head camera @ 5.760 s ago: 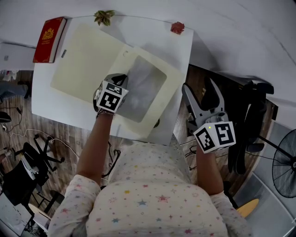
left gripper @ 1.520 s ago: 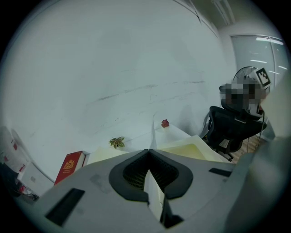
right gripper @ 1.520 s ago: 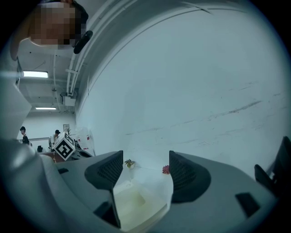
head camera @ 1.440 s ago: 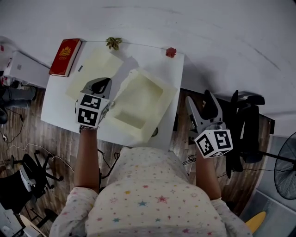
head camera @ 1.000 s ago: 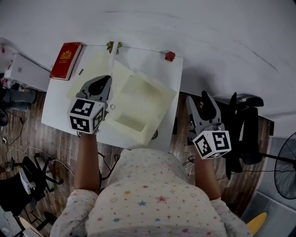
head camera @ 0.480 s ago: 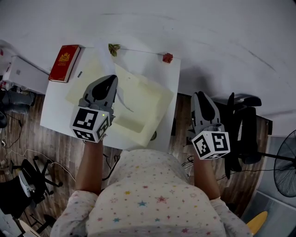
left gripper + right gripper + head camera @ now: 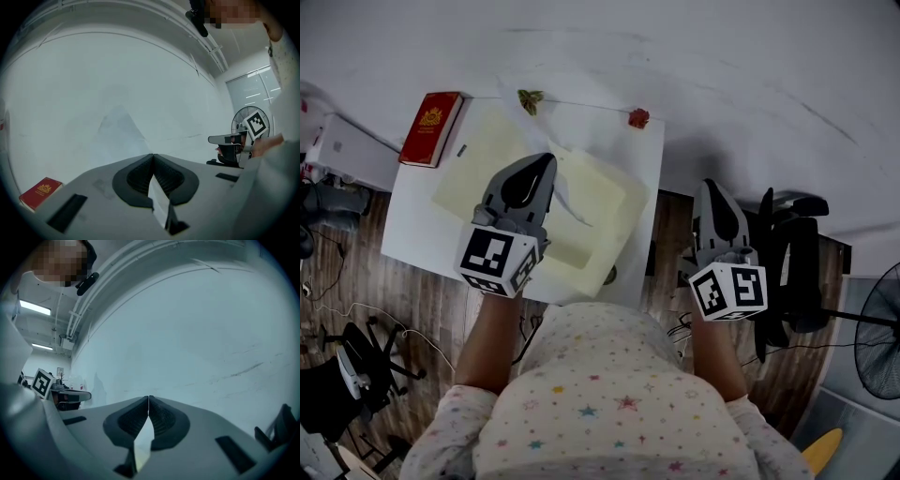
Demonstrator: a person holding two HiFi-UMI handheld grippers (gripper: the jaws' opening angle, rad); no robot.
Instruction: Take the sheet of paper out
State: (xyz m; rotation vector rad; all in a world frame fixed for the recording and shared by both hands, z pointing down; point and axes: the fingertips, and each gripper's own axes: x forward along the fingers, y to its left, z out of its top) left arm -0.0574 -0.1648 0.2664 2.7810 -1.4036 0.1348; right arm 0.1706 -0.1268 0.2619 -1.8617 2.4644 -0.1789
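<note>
A cream folder (image 7: 598,211) lies open on the white table (image 7: 412,216). My left gripper (image 7: 546,157) hovers over its middle, shut on the lower edge of a thin, pale sheet of paper (image 7: 520,117). The sheet stands up from the jaws toward the table's far edge. In the left gripper view the left gripper (image 7: 153,155) is closed and the sheet (image 7: 119,133) shows as a faint triangle against the wall. My right gripper (image 7: 711,185) hangs off the table's right side, shut and empty; in its own view the right gripper (image 7: 148,398) has its pads together.
A red book (image 7: 431,128) lies at the table's far left corner. A dried leaf (image 7: 528,97) and a red flower (image 7: 638,117) sit along the far edge. A dark office chair (image 7: 797,253) and a fan (image 7: 877,328) stand on the right.
My left gripper has moved right and risen, lifting the sheet off the folder. The right gripper's jaws, open a second ago, are now closed, and it has risen slightly.
</note>
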